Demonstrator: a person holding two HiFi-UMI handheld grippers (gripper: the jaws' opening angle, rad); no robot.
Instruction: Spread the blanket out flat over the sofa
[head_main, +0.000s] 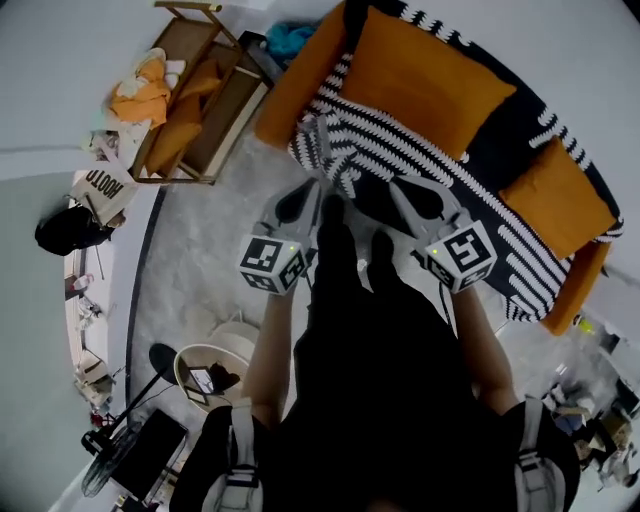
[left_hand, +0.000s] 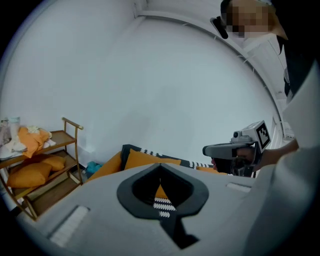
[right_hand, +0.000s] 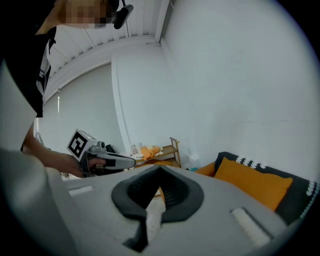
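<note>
L claw (head_main: 317, 187) & R claw (head_main: 393, 184) clenched, blanket (head_main: 372, 150) on sofa (head_main: 300, 88) just ahead

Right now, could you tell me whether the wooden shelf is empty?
No, the wooden shelf holds orange cushions and an orange cloth.

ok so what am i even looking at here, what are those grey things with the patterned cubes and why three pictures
A person holds a grey two-jaw gripper in each hand, and the patterned cubes are part of those tools. The head view comes from a camera on the person's head, looking down. The other two pictures come from cameras riding on the left gripper and the right gripper, looking along their jaws. Both grippers are shut, with nothing in them. Ahead is an orange fabric sofa with a big orange cushion. A black and white striped knitted blanket lies over it, rumpled at the front. A wooden shelf rack stands beside it.
</note>
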